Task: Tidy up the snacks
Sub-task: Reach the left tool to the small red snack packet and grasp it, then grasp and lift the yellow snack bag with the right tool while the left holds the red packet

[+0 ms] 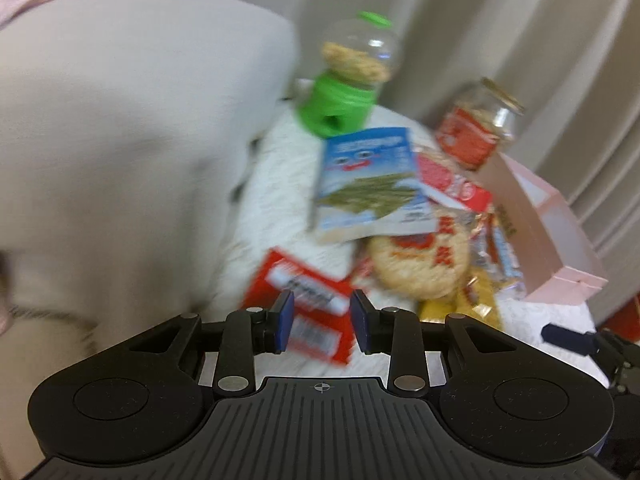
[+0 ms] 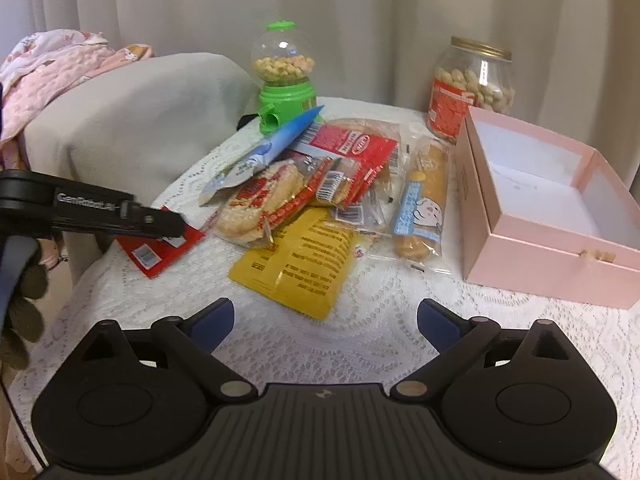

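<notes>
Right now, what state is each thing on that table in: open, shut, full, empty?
Pink box: open, empty, lid off.
Glass jar: gold lid on, about half full of nuts.
Green dispenser: upright, globe about half full.
Snack packets: sealed, heaped beside the box.
Red packet: flat, under the left tongs.
Left tongs: partly open, nothing gripped.
Right tongs: wide open, empty.

Two jars (image 2: 471,84), one pink box (image 2: 548,248)
</notes>
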A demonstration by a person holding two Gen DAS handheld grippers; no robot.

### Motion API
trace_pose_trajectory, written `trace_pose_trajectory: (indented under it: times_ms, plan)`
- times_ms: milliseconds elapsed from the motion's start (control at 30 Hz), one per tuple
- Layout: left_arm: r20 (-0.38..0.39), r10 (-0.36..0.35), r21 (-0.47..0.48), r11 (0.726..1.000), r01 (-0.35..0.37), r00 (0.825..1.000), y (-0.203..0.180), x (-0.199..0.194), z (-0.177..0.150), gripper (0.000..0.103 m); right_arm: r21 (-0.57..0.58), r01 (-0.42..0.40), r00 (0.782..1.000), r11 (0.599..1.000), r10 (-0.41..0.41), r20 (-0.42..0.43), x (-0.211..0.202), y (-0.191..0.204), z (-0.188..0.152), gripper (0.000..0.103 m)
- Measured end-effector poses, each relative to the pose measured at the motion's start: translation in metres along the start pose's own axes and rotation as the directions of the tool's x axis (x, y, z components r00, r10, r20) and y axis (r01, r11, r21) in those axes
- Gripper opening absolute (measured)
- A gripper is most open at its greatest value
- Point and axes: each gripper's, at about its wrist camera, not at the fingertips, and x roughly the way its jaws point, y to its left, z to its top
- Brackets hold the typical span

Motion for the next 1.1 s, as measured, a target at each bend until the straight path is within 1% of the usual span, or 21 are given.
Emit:
trace_pose_trajectory:
  times_ms: [100,133,200,267,333,467,500,600,733,800,867,933,1000,1100]
  plan:
    - [-0.053,-0.009,-0.053,0.999,0.006,0.999,0.011,-0.009,-0.008,0.035,0.001,-0.012,1.000,1.000,0.012,-0.001,0.001,0.001,0.003,0.098]
    - [-0.058,-0.002,-0.063,0.998,-0.002,0.998,0.013,-0.010,-0.010,0.035,0.004,-0.016,1.000,1.000,0.016,-0.003,0.002,0.001,0.003,0.098]
    - [-0.043,0.025,-0.074,0.997,-0.028,0.999,0.017,-0.007,-0.010,0.035,0.010,-0.026,1.000,1.000,0.026,-0.009,0.004,0.002,0.002,0.098]
    - [-0.018,0.030,-0.096,0.995,-0.032,0.999,0.019,0.001,-0.006,0.035,0.008,-0.037,0.999,0.999,0.037,-0.009,0.003,0.002,0.001,0.098]
    - [0.008,0.036,-0.086,0.996,-0.035,0.999,0.016,0.012,-0.002,0.035,0.000,-0.043,0.999,0.999,0.043,-0.002,0.001,0.002,-0.001,0.098]
    - [0.060,0.034,0.008,0.999,-0.034,0.998,0.000,0.035,0.007,0.037,0.006,-0.033,0.999,0.999,0.033,-0.004,0.001,-0.003,-0.004,0.098]
    - [0.062,0.031,0.017,0.999,-0.032,0.998,-0.003,0.040,0.010,0.038,0.014,-0.030,1.000,0.999,0.030,-0.008,0.002,-0.005,-0.004,0.098]
    - [0.045,0.030,0.028,0.999,-0.031,0.999,-0.011,0.050,0.020,0.043,0.037,-0.020,1.000,0.999,0.021,-0.022,0.004,-0.012,-0.007,0.098]
    - [0.014,0.011,0.130,0.991,-0.013,1.000,-0.025,0.047,0.017,0.044,0.056,-0.013,1.000,0.998,0.015,-0.020,0.001,-0.019,-0.014,0.098]
    - [0.021,0.032,0.208,0.977,-0.036,0.999,-0.034,0.044,0.009,0.046,0.067,-0.008,1.000,0.998,0.009,-0.011,-0.002,-0.023,-0.017,0.098]
    - [0.037,0.059,0.305,0.950,-0.067,0.998,-0.045,0.042,-0.001,0.048,0.083,0.010,1.000,0.996,-0.010,-0.004,-0.004,-0.029,-0.022,0.098]
    - [0.044,0.058,0.371,0.926,-0.070,0.997,-0.052,0.039,-0.011,0.051,0.104,0.030,1.000,0.994,-0.031,0.003,-0.005,-0.036,-0.027,0.098]
    - [0.039,0.035,0.402,0.914,-0.048,0.999,-0.054,0.037,-0.014,0.051,0.125,0.060,0.998,0.990,-0.062,0.012,-0.006,-0.044,-0.032,0.098]
    - [0.040,0.063,0.428,0.901,-0.074,0.997,-0.058,0.029,-0.020,0.052,0.160,0.118,0.992,0.980,-0.125,0.031,-0.006,-0.058,-0.039,0.098]
